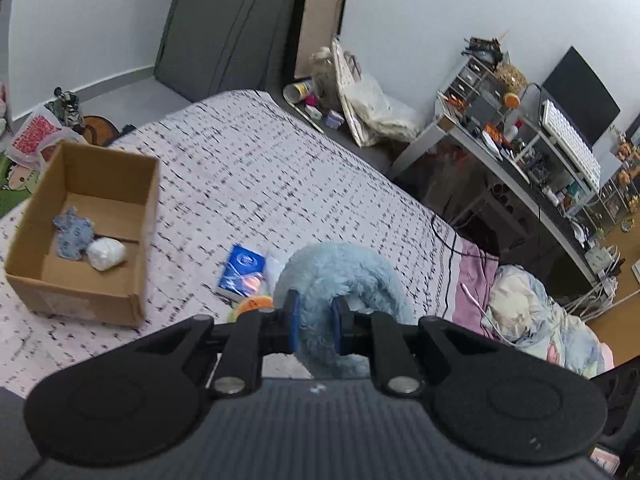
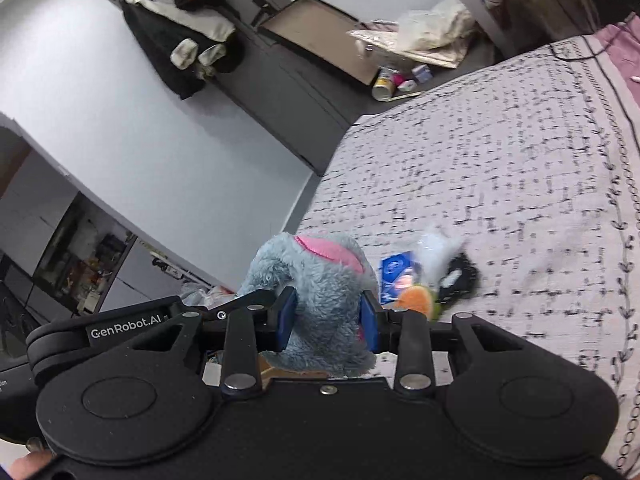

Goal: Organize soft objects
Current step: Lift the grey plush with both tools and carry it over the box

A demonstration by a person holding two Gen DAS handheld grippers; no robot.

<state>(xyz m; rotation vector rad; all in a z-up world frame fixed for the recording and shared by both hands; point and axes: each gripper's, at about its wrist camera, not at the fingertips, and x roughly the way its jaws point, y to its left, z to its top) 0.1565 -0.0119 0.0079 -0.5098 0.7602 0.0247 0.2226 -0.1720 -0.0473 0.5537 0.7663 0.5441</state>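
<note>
My left gripper (image 1: 315, 322) is shut on a fluffy light-blue plush (image 1: 340, 276), held above the bed. My right gripper (image 2: 328, 322) is shut on the blue plush (image 2: 316, 292), on a part with a pink patch. An open cardboard box (image 1: 136, 240) sits on the bed at the left, holding a blue-grey cloth (image 1: 72, 236) and a white soft ball (image 1: 105, 254). A blue packet (image 1: 240, 270) and an orange-green soft thing (image 1: 252, 304) lie on the bed just past the plush; they also show in the right wrist view: the blue packet (image 2: 394, 272), the orange-green thing (image 2: 416, 300).
The bed's patterned cover (image 1: 260, 168) stretches ahead. A black item (image 2: 460, 276) and white plastic (image 2: 436, 252) lie by the packet. A cluttered desk (image 1: 520, 152) stands right of the bed, bags (image 1: 372, 108) by the wall, a crumpled blanket (image 1: 532, 312) at the right.
</note>
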